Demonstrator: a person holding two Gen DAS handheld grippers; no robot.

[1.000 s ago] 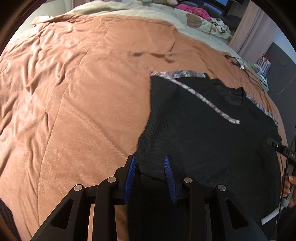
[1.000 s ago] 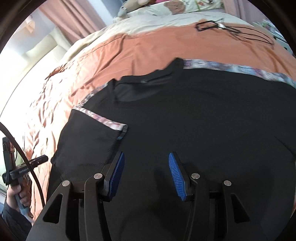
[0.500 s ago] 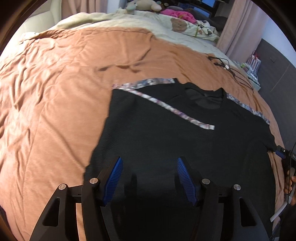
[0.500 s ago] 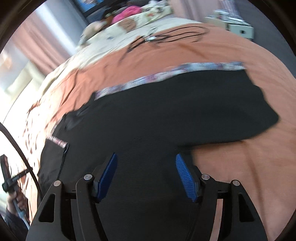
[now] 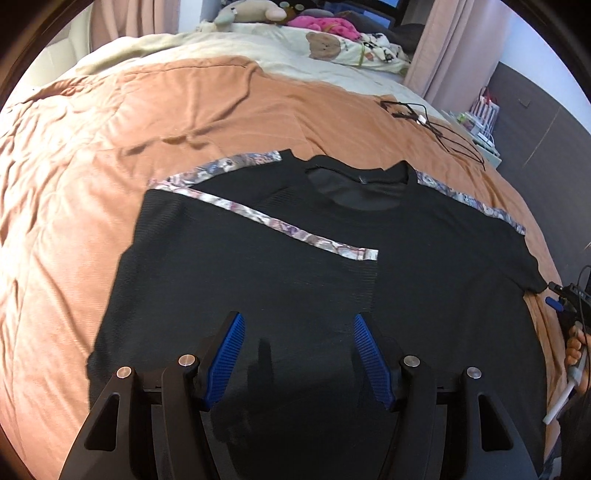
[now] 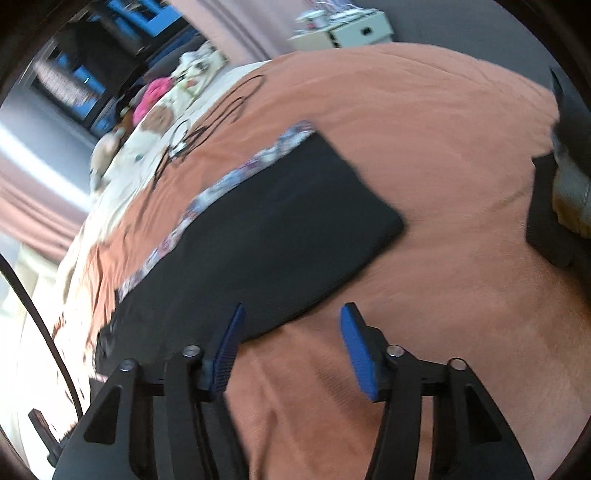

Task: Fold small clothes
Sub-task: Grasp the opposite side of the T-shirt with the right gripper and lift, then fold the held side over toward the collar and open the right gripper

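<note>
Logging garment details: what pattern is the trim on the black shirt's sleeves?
A pale floral print on the trim, clearest in the left wrist view.

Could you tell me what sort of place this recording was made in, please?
Most likely a bedroom: a black shirt lies spread on a bed with an orange blanket, plush toys at its far end, and curtains beyond.
</note>
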